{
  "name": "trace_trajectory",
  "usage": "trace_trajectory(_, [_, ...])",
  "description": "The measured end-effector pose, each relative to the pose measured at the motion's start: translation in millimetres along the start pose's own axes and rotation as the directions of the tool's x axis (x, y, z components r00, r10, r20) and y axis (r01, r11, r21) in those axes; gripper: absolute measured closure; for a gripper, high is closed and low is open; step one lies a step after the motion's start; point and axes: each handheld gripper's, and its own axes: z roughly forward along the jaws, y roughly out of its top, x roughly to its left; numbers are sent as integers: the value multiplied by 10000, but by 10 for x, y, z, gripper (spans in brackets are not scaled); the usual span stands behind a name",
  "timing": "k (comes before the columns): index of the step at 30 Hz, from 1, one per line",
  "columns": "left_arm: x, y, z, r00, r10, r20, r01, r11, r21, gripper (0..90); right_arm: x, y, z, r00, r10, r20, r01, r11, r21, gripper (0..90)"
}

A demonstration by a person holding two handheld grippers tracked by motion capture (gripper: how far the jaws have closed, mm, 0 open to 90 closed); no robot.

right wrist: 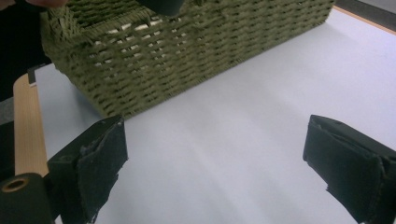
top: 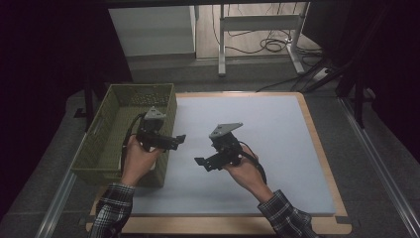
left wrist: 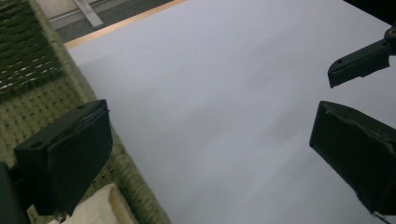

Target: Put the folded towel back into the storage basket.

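1. Plaid sleeves come in at the bottom of the high view, and each hand carries a claw over the pale tabletop (top: 277,148).
2. Left claw (top: 177,141) hovers at the near right rim of the green woven basket (top: 114,130), tips pointing out across the white surface.
3. Its jaws stand wide apart in the left gripper view, nothing between them but bare tabletop and a strip of basket weave.
4. Right claw (top: 202,162) sits near the middle of the tabletop, tips aimed toward the basket, well clear of its wall.
5. Right jaws are spread too, with empty white surface between them in the right gripper view.
6. Basket check: it rests at the tabletop's left edge, overhanging it a little, long side running away from the person.
7. Inside, the high view gives me a dim green floor; I can't make out any contents there.
8. One pale, squared-off object (left wrist: 100,209) peeks in at the bottom of the left gripper view, just under the left claw by the weave; what it is I can't tell.
9. From the right gripper view the basket's woven wall (right wrist: 187,51) stands ahead of the open jaws, apart from them.
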Motion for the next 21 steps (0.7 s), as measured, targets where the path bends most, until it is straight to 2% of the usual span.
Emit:
trace_trajectory(5, [-103, 70, 64, 9997, 161, 192, -160, 9999, -62, 0, -54, -94, -93, 9999, -93, 143, 92, 9999, 77, 60])
trace_trajectory(10, [-224, 130, 147, 9984, 389, 407, -387, 9992, -77, 0, -115, -202, -194, 9997, 9, 226, -12, 9999, 132, 60])
trace_trajectory(13, [-291, 147, 216, 9958, 428, 813, -428, 9991, -15, 0, -156, -271, -255, 9995, 6, 306, -10, 9999, 159, 60])
trace_trajectory(21, [-493, 180, 424, 9910, 641, 1172, -621, 9978, -209, 0, -286, -459, -445, 9980, 258, 578, -263, 9996, 78, 60])
